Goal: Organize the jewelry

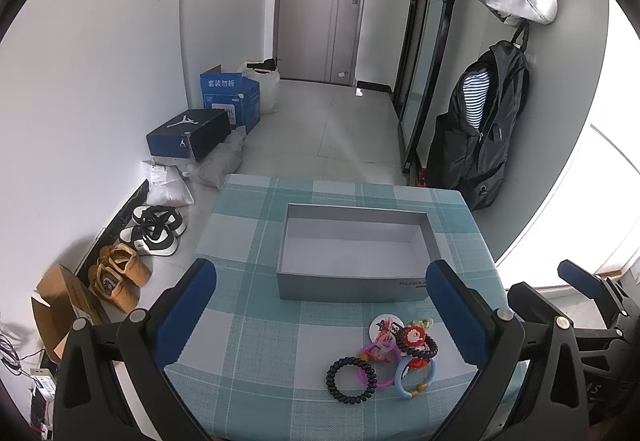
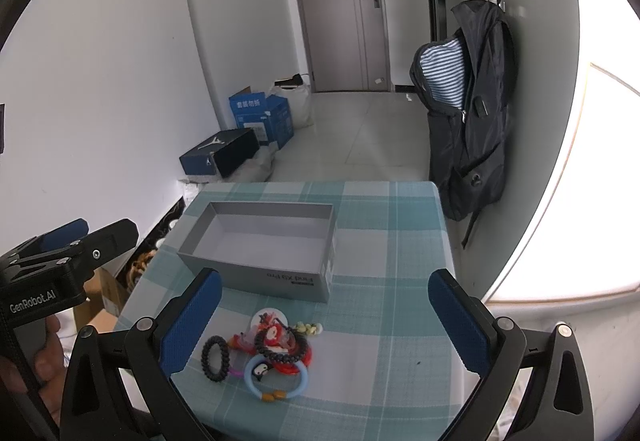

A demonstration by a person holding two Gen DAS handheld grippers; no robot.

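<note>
Both grippers, left gripper (image 1: 320, 313) and right gripper (image 2: 326, 321), spread wide, holding nothing, above table (image 1: 256, 393). Jewelry pile (image 1: 384, 357) on checked cloth near front edge, just in front of empty grey box (image 1: 352, 285). Black coil band (image 2: 216, 358) at pile's left.

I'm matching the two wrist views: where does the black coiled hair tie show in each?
Left wrist: black coiled hair tie lies bottom centre, at the pile's left end.
Right wrist: black coiled hair tie lies lower left, beside the blue finger pad.
Shared landmark: the open grey box behind it.
</note>
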